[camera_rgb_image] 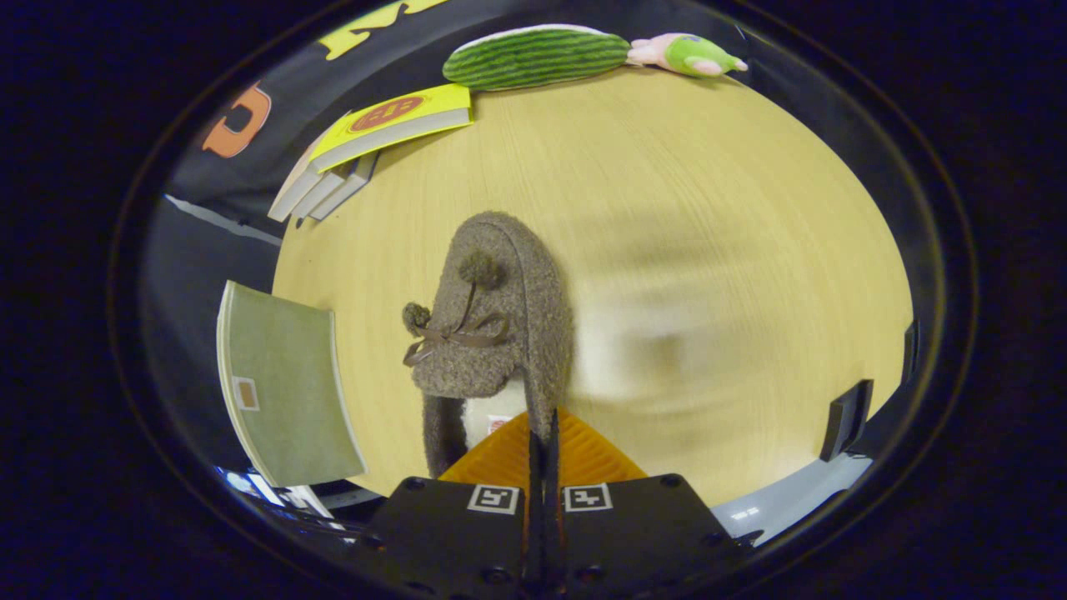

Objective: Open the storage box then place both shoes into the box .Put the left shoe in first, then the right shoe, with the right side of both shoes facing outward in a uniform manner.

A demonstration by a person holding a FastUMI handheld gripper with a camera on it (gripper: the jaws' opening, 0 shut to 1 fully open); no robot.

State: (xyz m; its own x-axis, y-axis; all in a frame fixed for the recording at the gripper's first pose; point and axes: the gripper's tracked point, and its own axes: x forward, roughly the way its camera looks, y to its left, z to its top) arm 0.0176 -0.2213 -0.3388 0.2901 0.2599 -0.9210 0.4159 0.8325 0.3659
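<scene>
A fuzzy grey-brown slipper (500,317) with a brown bow and two pompoms hangs just ahead of my fingers, toe pointing away from me. My gripper (543,429) is shut on the slipper's rim at the heel end, and both fingers press on its thin wall. The slipper is held above the pale wooden table (708,208), where a blurred shadow lies to its right. To the left of the slipper, a flat pale green box (283,392) with a small label lies at the table's edge. Whether it is open I cannot tell.
A yellow-covered book (400,121) lies on a stack of books (321,187) at the table's far left. Beyond them at the far edge lie a green striped plush (533,57) and a small green and pink toy (688,54). A dark object (846,417) stands at the right edge.
</scene>
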